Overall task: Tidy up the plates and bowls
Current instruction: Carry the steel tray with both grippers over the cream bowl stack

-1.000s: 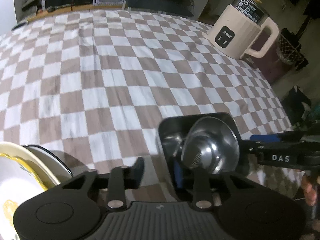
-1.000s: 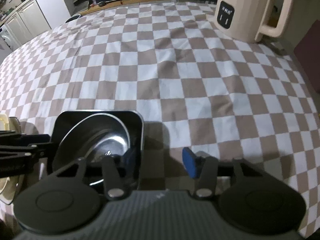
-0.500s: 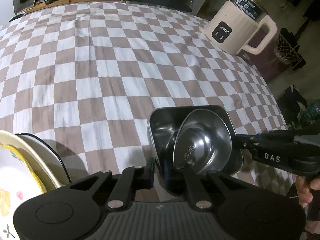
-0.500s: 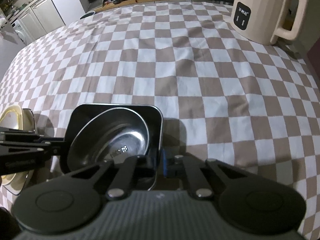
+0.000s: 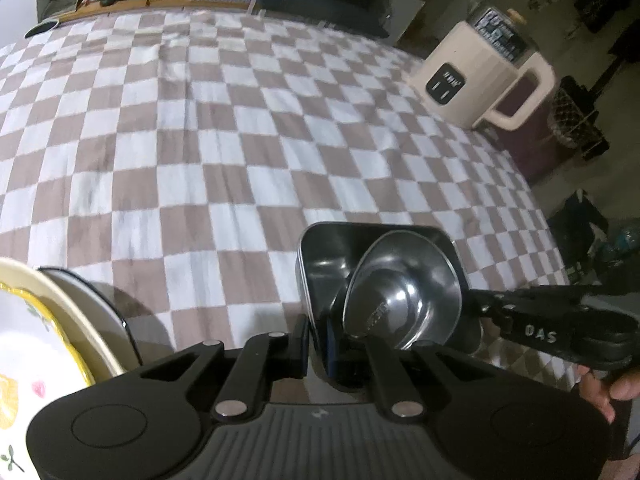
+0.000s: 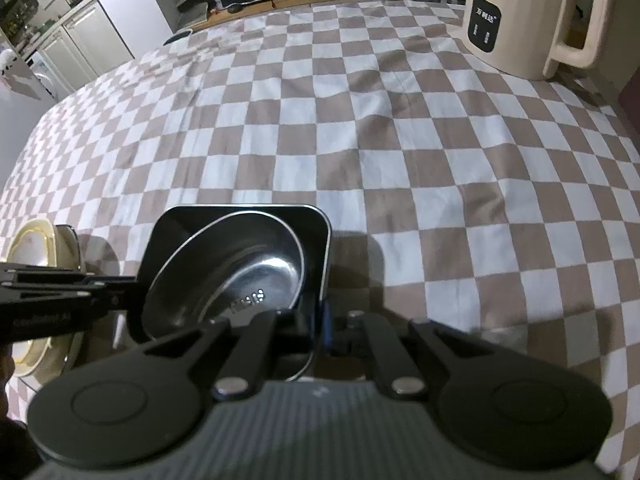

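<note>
Clamping square tray (image 5: 320, 256) wall, left gripper (image 5: 318, 338), right gripper (image 6: 320, 326)

I'm seeing my left gripper (image 5: 316, 340) showing matte black linkage arms, silver pivot screws, blue pads; my right gripper (image 6: 320, 326) is matching it.

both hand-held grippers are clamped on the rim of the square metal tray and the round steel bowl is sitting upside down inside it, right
Not quite. The round steel bowl is not upside down: it leans tilted in the square metal tray with its open, shiny inside facing up, as the right wrist view shows. The rest holds: the left hand-held gripper and right hand-held gripper each pinch the tray's rim.
</note>
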A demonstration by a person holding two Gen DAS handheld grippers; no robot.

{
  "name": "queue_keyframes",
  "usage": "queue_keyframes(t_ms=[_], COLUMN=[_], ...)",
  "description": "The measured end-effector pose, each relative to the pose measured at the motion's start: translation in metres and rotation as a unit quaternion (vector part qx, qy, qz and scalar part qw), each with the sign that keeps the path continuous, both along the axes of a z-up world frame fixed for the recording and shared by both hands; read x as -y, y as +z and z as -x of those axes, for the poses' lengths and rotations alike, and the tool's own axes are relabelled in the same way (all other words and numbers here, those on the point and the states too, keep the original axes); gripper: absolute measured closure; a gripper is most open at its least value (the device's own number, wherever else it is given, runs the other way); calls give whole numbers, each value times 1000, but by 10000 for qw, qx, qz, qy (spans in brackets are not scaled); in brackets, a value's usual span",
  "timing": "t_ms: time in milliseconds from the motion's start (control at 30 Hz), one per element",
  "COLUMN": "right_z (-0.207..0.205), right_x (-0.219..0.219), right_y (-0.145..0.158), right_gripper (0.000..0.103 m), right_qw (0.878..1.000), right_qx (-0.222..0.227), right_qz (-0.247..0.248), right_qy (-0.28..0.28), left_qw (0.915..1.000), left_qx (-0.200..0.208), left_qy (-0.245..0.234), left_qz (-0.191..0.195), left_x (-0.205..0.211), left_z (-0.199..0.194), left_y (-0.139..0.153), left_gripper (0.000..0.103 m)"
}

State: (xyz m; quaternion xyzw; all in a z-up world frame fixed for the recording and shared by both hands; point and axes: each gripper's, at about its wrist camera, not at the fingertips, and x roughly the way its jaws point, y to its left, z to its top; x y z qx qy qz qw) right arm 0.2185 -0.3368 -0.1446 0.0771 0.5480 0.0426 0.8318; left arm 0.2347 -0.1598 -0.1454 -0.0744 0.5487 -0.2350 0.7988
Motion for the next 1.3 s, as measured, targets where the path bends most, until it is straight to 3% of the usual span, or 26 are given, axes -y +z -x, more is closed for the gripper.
queue_keyframes(t_ms=[100,367,667,1300], right_z=[4,14,30,49], right_x=[1,13,9,-60], right_y=[8,35,75,127], right_gripper=[97,97,98,96], right_qw=[9998,9976,9916,9729], right_qx=[191,621,1176,1938], right_qz=[104,-225,-438,-1256], right_qy=[-23,-202,-305,131], left_qw=[9998,9988,9946,9791], left_qx=[174,356,854,1563], left_qy=[-32,144,314,1058], left_qz=[30,301,504,753], left_x=[2,-5,-23,-137], left_z=[1,7,24,77], left_y=[8,30,67,123], left_gripper=[94,94,94,95])
